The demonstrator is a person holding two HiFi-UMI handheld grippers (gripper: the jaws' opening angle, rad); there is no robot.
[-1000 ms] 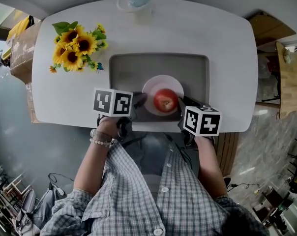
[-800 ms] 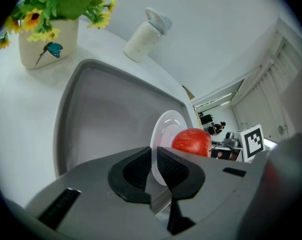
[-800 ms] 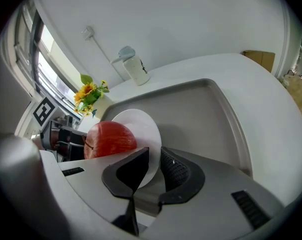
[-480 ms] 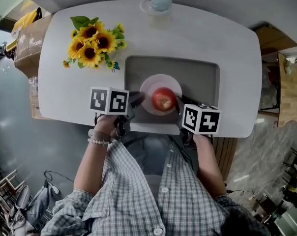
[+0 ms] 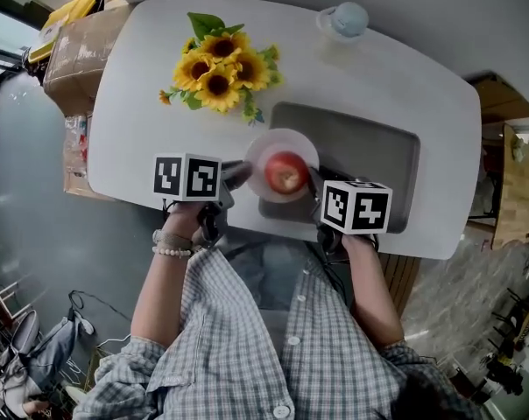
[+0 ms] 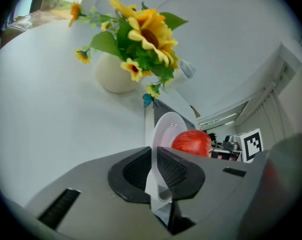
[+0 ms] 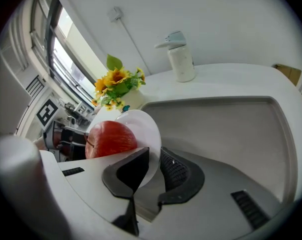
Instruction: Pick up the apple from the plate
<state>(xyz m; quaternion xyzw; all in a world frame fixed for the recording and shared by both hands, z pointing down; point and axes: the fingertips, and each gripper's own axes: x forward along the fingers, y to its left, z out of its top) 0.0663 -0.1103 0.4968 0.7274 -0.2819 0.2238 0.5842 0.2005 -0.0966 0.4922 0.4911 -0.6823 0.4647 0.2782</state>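
Your left gripper [image 6: 156, 171] and right gripper [image 7: 151, 169] both pinch the plate [image 5: 282, 136] rim; the smooth, firm apple [image 5: 285, 173] may roll, so grasp its middle.

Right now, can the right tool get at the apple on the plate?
Probably not yet. The right tool is shut on the rim of the plate, and the left tool grips the opposite rim. The apple sits uncovered right beside it, but letting go might tip the plate.
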